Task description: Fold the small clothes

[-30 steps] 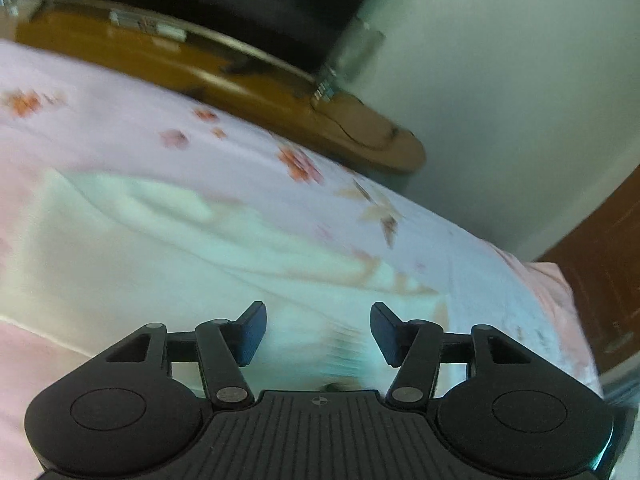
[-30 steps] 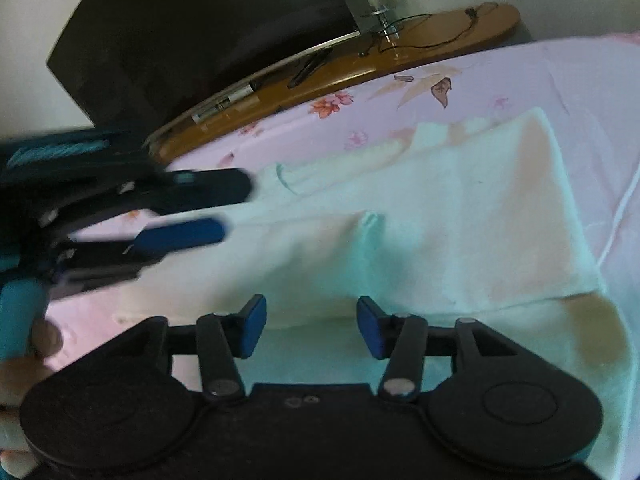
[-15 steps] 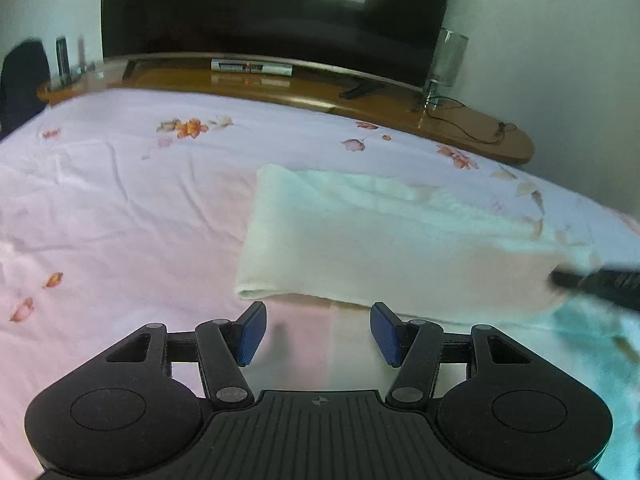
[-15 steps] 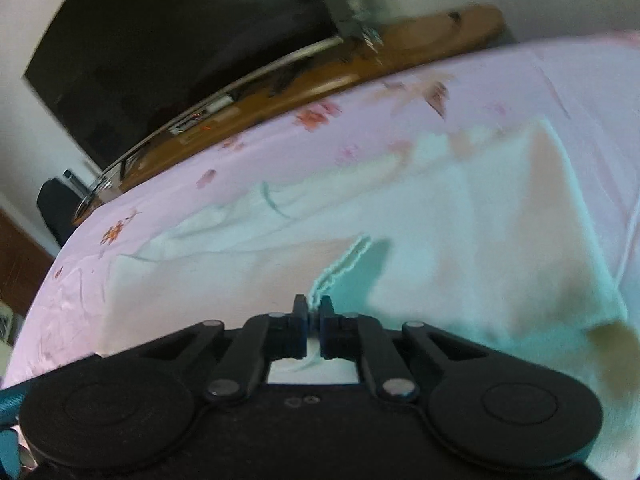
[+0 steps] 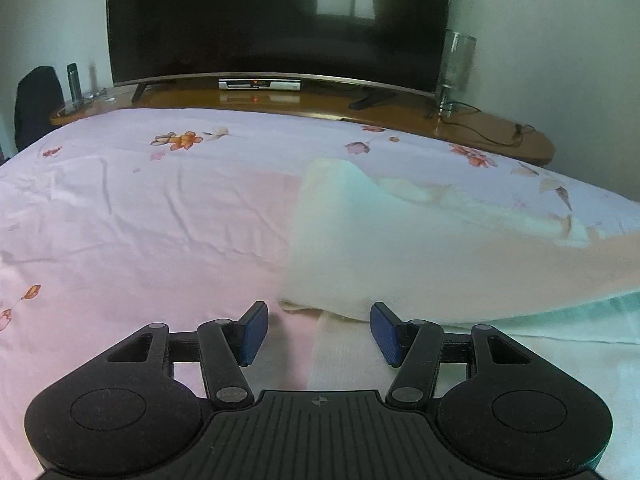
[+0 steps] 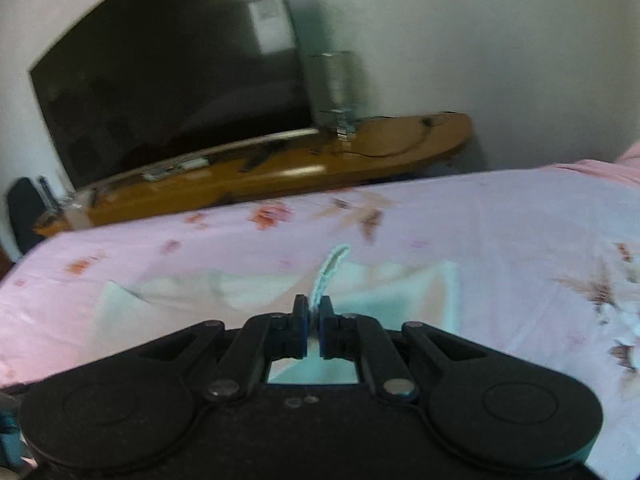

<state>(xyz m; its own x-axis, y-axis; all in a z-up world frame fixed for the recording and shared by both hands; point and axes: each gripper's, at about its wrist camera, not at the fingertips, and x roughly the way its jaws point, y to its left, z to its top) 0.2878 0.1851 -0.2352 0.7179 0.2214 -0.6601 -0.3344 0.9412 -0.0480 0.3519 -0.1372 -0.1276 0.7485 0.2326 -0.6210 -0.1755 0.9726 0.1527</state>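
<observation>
Right now R gripper [image 6: 314,316] has fingers pinched tight on a hem of the pale garment [image 5: 400,252], lifting it for a fold, I'd guess. L gripper [image 5: 318,330]: fingers about half open, nothing held, over the garment's near-left corner, prob to grab it. Garment lies mid-bed [image 5: 140,220]. TV [image 5: 276,20] + wooden shelf [image 5: 480,132] beyond the bed's far edge, no obstruction.

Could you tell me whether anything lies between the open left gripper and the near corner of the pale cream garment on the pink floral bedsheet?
Nothing visible does. The left gripper stands open just short of the pale cream garment, with only bare pink floral bedsheet around the corner.
</observation>
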